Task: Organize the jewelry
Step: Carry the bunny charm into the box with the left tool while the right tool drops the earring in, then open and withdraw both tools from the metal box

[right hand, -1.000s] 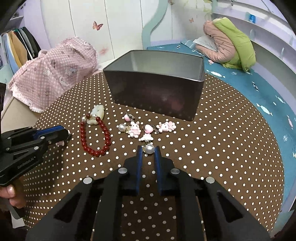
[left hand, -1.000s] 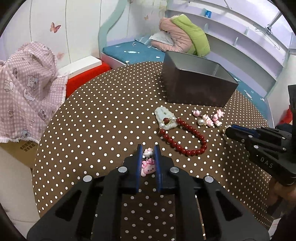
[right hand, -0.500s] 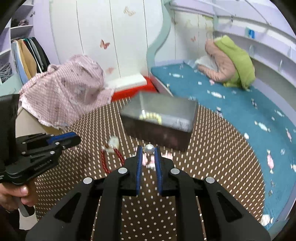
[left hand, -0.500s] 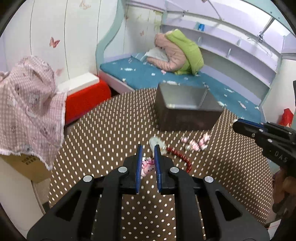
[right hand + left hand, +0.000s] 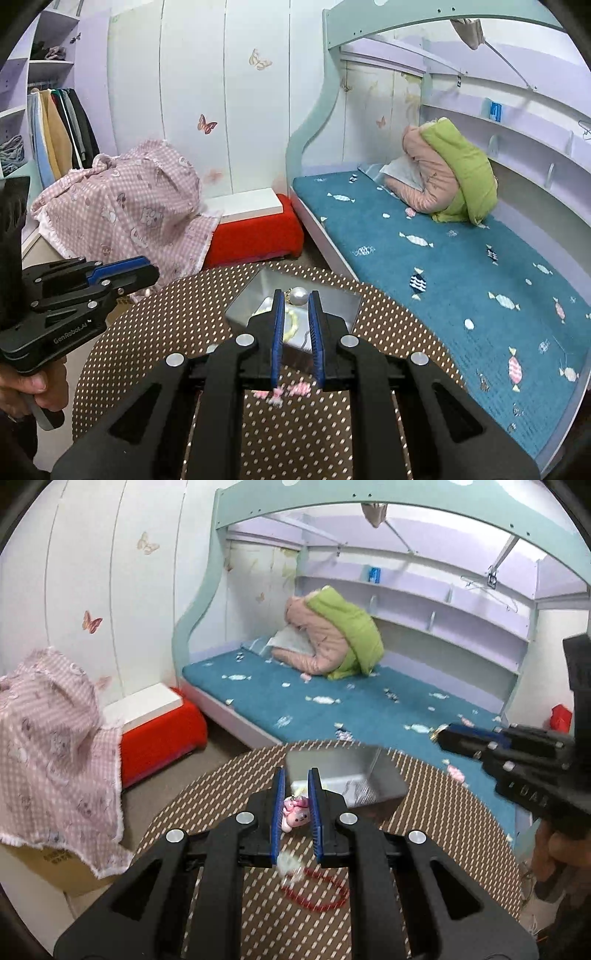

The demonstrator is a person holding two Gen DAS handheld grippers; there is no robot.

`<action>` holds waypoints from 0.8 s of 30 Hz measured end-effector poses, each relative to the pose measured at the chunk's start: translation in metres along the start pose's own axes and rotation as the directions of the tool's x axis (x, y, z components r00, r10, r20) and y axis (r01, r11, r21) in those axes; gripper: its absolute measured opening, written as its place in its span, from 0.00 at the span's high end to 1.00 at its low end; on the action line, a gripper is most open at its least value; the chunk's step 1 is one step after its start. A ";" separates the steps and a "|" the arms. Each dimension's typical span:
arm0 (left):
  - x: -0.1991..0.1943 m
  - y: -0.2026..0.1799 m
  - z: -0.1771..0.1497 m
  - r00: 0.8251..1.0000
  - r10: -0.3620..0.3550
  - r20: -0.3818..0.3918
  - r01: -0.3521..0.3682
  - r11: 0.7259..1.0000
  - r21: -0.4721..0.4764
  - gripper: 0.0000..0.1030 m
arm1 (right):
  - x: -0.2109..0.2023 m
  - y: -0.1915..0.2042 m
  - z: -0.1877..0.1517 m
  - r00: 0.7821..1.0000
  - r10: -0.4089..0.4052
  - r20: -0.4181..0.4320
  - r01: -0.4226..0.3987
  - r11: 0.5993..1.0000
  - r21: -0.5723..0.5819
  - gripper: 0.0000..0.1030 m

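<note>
My left gripper (image 5: 295, 775) is shut on a pink cartoon charm (image 5: 294, 812) and holds it high above the dotted round table (image 5: 207, 805). My right gripper (image 5: 295, 295) is shut on a pearl charm (image 5: 298, 296), raised over the open metal tin (image 5: 343, 306), which holds a pale yellow bracelet (image 5: 291, 325). The tin also shows in the left wrist view (image 5: 384, 782). A red bead bracelet (image 5: 321, 893) with a white pendant (image 5: 290, 864) lies on the table below the left gripper. Pink charms (image 5: 284, 391) lie on the table below the right gripper.
A bed with a teal mattress (image 5: 443, 266) and a pink and green quilt (image 5: 450, 181) lies behind the table. A red stool (image 5: 255, 232) and a pink checked cloth (image 5: 125, 206) over a box stand to the left. The right gripper shows in the left wrist view (image 5: 439, 736).
Both grippers have risen from the table, each carrying its charm. The table and tin now look smaller and lower in both views.
</note>
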State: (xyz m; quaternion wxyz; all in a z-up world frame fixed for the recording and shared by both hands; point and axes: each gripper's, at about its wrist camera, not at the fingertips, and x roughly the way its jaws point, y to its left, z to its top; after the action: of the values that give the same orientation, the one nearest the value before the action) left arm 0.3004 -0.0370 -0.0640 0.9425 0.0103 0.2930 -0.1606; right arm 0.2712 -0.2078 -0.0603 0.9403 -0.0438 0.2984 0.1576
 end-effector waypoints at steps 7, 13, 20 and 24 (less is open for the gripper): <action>0.038 -0.006 0.049 0.997 -0.073 -0.002 0.073 0.997 -0.018 0.87 | 0.029 -0.016 0.017 0.999 0.006 -0.041 -0.005 1.000 0.021 0.89; 0.078 -0.013 0.065 0.992 -0.105 -0.064 0.104 0.994 -0.017 0.87 | 0.050 -0.021 0.019 0.996 0.015 -0.087 -0.013 0.999 0.034 0.88; 0.100 -0.014 0.065 0.988 -0.115 -0.106 0.114 0.993 -0.021 0.86 | 0.065 -0.023 0.019 0.992 0.013 -0.125 -0.007 0.999 0.054 0.87; 0.095 -0.009 0.066 0.993 -0.079 -0.084 0.076 0.996 -0.036 0.31 | 0.067 -0.028 0.019 0.991 0.004 -0.130 0.005 0.997 0.071 0.76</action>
State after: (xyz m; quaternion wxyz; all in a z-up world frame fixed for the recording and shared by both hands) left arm 0.4071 -0.0815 -0.0617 0.9222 -0.0097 0.3358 -0.1916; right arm 0.3423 -0.2133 -0.0832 0.9199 -0.0205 0.3645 0.1434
